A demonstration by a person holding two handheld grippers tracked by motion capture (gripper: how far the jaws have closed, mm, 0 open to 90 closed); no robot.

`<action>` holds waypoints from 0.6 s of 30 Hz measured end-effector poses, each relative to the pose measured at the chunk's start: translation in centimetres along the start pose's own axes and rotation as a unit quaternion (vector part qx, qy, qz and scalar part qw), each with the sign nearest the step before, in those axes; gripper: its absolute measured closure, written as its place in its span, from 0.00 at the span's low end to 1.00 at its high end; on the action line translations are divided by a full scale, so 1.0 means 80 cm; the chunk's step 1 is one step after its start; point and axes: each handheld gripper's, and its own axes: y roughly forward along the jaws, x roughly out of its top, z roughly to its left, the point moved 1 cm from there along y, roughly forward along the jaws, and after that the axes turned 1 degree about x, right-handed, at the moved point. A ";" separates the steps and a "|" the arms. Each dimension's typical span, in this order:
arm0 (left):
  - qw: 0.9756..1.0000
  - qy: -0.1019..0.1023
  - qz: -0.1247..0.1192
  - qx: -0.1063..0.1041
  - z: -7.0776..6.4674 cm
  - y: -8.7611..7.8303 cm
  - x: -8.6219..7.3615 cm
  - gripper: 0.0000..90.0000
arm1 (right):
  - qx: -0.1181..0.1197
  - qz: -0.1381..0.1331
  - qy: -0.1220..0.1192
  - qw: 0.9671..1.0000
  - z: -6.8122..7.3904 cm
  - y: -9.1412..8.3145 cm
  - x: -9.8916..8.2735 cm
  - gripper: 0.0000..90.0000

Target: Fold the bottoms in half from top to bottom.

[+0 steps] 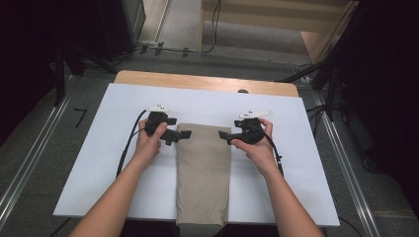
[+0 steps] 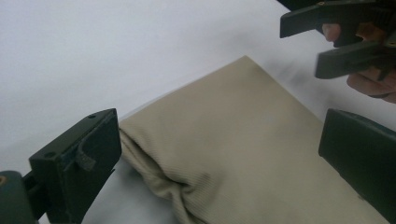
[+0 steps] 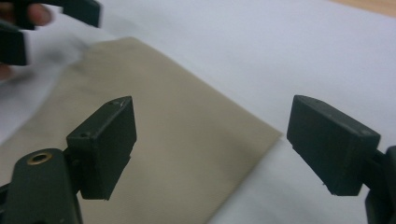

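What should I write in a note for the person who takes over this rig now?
Left gripper: open, at the far left corner of the folded cloth, not gripping.
Right gripper: open, at the far right corner, not gripping.
Cloth: beige, folded into a long strip, lying on the white board, near end at the board's front edge.
Done: cloth folded lengthwise.
Left: probably grip both far corners and fold toward you.

A white sheet point(image 1: 118, 148) covers the light wooden table point(image 1: 197, 80). Around it lies grey carpet floor point(image 1: 44, 143), crossed by metal floor rails point(image 1: 24, 163). Black cables point(image 1: 163, 48) trail beyond, beside dark stands point(image 1: 336, 84).
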 end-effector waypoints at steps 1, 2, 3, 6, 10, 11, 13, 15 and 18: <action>1.000 -0.002 0.004 0.009 0.003 0.002 0.000 0.01 | -0.007 0.005 0.011 1.000 -0.006 0.006 -0.001 0.19; 1.000 -0.005 0.009 0.022 0.006 0.005 0.000 0.05 | -0.012 0.010 0.019 1.000 -0.012 0.011 -0.003 0.22; 0.999 -0.009 0.011 0.035 0.009 0.007 0.000 0.10 | -0.017 0.013 0.025 0.999 -0.017 0.016 -0.005 0.26; 0.998 -0.015 0.030 0.058 0.017 0.013 -0.002 0.17 | -0.026 0.029 0.034 0.999 -0.029 0.028 -0.012 0.30; 0.994 -0.019 0.049 0.096 0.023 0.018 -0.005 0.28 | -0.037 0.040 0.042 0.998 -0.036 0.039 -0.018 0.36; 0.993 -0.020 0.050 0.101 0.023 0.017 -0.005 0.32 | -0.038 0.036 0.042 0.998 -0.036 0.039 -0.018 0.38; 0.993 -0.013 0.054 0.108 0.021 0.018 -0.005 0.42 | -0.038 0.034 0.039 0.998 -0.035 0.040 -0.018 0.48; 0.993 -0.001 0.060 0.106 0.020 0.019 -0.005 0.51 | -0.042 0.035 0.028 0.998 -0.031 0.041 -0.019 0.55; 0.993 0.001 0.066 0.098 0.019 0.020 -0.006 0.65 | -0.031 0.043 0.020 0.998 -0.025 0.041 -0.019 0.76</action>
